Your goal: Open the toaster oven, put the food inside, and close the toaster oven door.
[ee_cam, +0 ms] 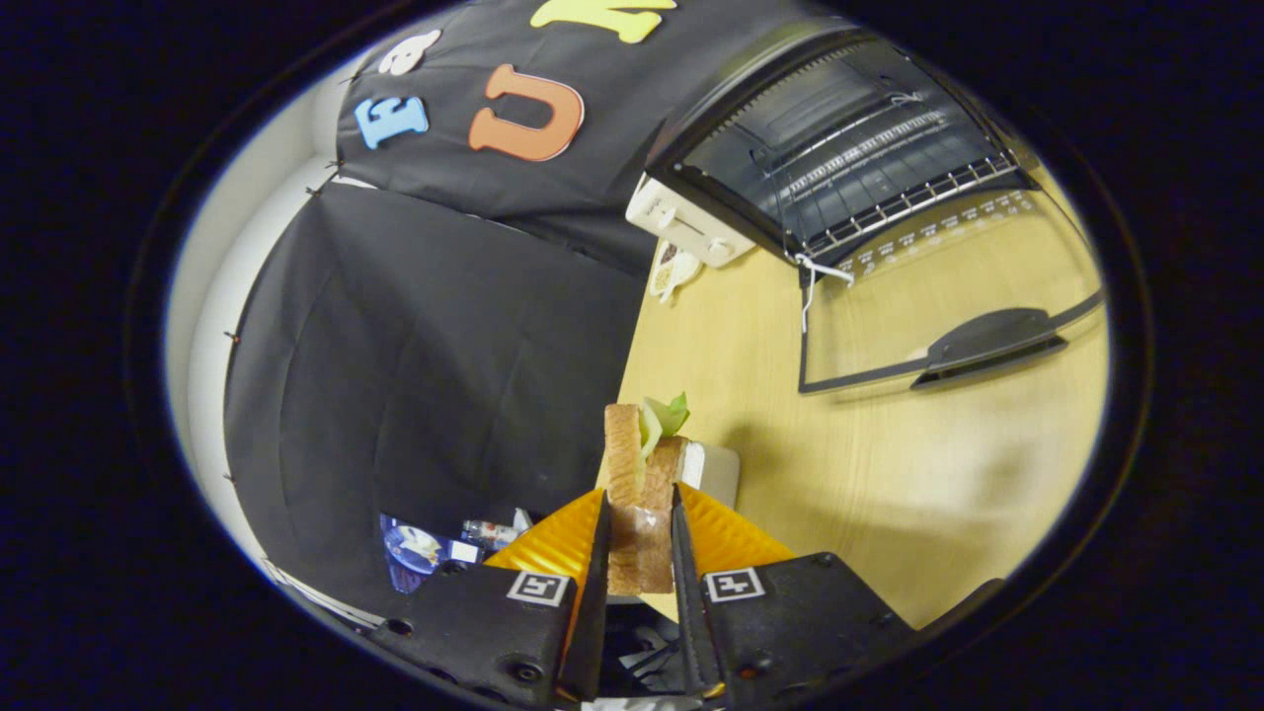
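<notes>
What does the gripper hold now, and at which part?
The gripper holds a sandwich, its fingers pressing the two bread faces at the near end; the lettuce end points forward.

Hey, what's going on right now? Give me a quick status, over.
Tongs shut on sandwich, lifted off the table. Toaster oven ahead, glass door dropped open, rack bare. Nothing between sandwich and oven.

The gripper (640, 548) has two blocky black housings with round screw heads along their lower edges. Each carries a square black-and-white marker on top, and thin blade-like fingers (598, 563) run forward.
</notes>
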The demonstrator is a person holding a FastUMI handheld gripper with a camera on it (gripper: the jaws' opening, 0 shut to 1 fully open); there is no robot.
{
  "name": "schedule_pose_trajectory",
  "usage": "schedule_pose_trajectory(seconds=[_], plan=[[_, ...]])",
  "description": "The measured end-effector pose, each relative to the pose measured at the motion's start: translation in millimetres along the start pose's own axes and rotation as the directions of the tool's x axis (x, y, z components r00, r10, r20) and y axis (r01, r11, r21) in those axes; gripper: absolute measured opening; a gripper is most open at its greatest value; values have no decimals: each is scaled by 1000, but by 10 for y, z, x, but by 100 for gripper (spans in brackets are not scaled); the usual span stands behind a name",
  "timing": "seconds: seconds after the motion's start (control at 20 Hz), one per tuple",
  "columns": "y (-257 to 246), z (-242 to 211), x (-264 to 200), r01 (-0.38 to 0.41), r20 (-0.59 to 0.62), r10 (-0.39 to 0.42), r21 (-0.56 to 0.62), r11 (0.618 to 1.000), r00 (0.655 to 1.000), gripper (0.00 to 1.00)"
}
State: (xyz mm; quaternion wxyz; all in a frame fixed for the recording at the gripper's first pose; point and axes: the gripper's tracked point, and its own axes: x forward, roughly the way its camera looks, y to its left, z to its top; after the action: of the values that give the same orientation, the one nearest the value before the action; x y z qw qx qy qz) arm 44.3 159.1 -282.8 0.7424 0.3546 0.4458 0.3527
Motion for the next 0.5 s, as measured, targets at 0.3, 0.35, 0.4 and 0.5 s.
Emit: schedule_pose_trajectory(seconds=[0.3,0.35,0.4,0.5], plan=[[-66,280,-197,-64,108,62,14,998,992,37],[-87,362,-245,-88,140,79,56,995,987,37],[-140,466,-267,-115,174,96,102,988,980,36],[-247,692,-341,-177,255,121,207,962,959,36]])
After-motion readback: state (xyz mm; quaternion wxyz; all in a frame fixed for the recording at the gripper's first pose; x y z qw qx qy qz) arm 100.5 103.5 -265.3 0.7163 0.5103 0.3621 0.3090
